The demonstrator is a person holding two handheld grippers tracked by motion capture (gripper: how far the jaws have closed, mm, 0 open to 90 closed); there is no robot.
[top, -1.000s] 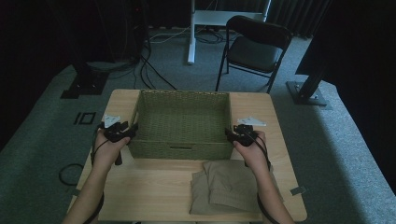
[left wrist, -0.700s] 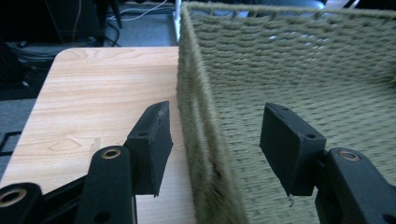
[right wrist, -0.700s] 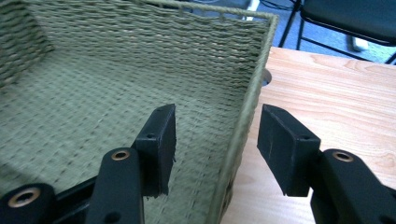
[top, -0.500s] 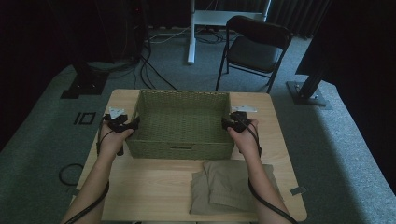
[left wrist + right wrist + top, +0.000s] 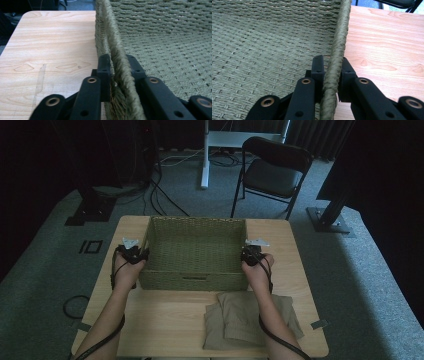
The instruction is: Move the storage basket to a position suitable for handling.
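Woven basket [image 5: 195, 251] sits square on the surface [image 5: 165, 320], long axis running between both grippers. Left hand-held gripper [image 5: 133, 254] clamps its left rim; right hand-held gripper [image 5: 251, 254] clamps the right rim. Forearms reach forward, roughly parallel.

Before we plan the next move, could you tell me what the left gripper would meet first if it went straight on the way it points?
Nothing new: the left gripper is already clamped on the side rim of the green woven basket, which runs on ahead.

High view looks down on the table [image 5: 165, 320] from above — both gripper views sit close against the basket [image 5: 195, 251] rim.
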